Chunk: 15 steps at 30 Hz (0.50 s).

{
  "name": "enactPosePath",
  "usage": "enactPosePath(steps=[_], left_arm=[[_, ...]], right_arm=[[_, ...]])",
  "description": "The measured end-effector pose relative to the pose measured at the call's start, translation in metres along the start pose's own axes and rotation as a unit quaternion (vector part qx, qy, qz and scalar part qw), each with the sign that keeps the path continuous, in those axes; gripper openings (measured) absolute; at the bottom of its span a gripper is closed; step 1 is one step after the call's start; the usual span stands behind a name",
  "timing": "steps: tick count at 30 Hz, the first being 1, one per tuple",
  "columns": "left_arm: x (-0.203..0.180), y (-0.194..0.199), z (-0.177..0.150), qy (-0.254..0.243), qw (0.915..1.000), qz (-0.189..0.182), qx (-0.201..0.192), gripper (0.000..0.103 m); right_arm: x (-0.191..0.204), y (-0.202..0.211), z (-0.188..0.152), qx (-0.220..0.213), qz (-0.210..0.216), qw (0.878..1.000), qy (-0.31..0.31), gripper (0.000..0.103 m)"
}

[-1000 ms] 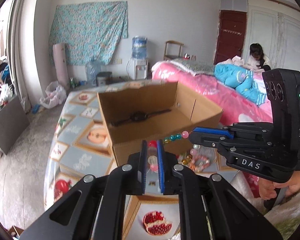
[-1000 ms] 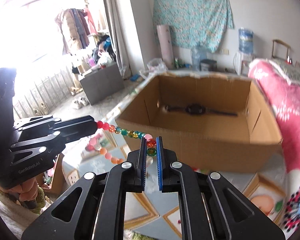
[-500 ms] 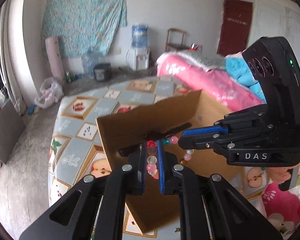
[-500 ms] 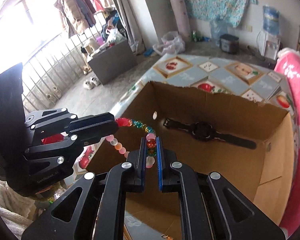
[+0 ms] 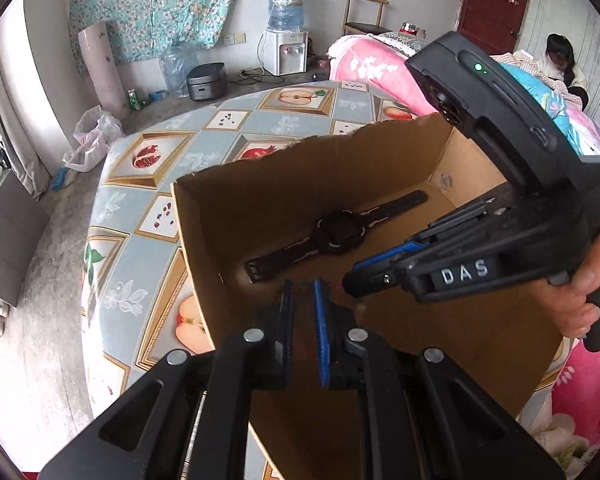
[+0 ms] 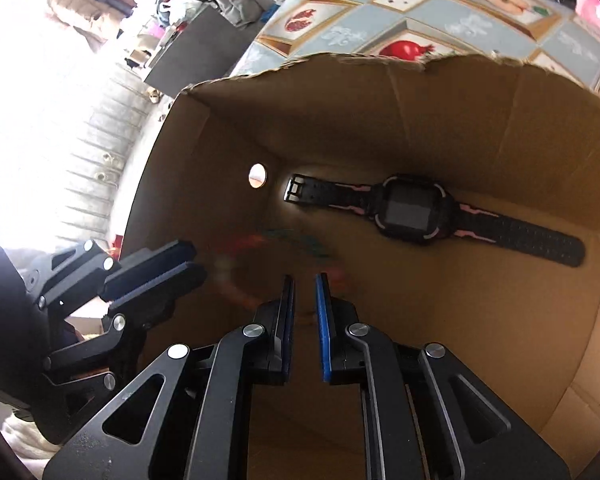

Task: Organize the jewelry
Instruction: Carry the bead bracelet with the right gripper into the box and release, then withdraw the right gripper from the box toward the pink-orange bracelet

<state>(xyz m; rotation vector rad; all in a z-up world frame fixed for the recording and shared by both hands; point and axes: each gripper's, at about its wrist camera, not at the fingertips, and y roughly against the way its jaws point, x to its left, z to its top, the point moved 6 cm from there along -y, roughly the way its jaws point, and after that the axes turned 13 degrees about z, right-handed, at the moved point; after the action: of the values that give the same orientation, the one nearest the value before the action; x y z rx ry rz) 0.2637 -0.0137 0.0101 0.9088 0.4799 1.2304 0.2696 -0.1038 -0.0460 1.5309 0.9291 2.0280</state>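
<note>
1. Your left gripper [image 5: 302, 290]: nearly closed, can't tell if it pinches beads.
2. Your right gripper [image 6: 304, 280]: jaws have just been opening, gap bare.
3. Bead bracelet [image 6: 284, 240]: a blur inside the cardboard box [image 6: 420, 120], at both tips, near the watch [image 6: 412, 214].

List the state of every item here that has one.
cardboard box, open-topped, standing on table.
watch, unbuckled, flat on box floor.
bead bracelet, motion-blurred inside box, between the gripper tips.
left gripper, nearly shut, grip unclear.
right gripper, jaws have just been opening, nothing clearly between them.
</note>
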Motion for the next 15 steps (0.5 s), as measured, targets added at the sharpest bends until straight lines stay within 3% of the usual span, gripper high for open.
enactPosePath(steps=[6,12,15], left_arm=[[0.01,0.013,0.003,0.023,0.9996,-0.001,-0.017,0.011],[0.025,0.046,0.003,0.055,0.9972,0.0,-0.051,0.033],[0.033,0.068,-0.003,0.072,0.9949,0.006,-0.071,0.053]], right_arm=[[-0.005,0.014,0.002,-0.026,-0.015,1.0,-0.003,0.012],[0.017,0.05,-0.007,-0.079,-0.047,0.995,0.04,0.03],[0.038,0.076,-0.02,-0.123,-0.061,0.988,0.073,0.041]])
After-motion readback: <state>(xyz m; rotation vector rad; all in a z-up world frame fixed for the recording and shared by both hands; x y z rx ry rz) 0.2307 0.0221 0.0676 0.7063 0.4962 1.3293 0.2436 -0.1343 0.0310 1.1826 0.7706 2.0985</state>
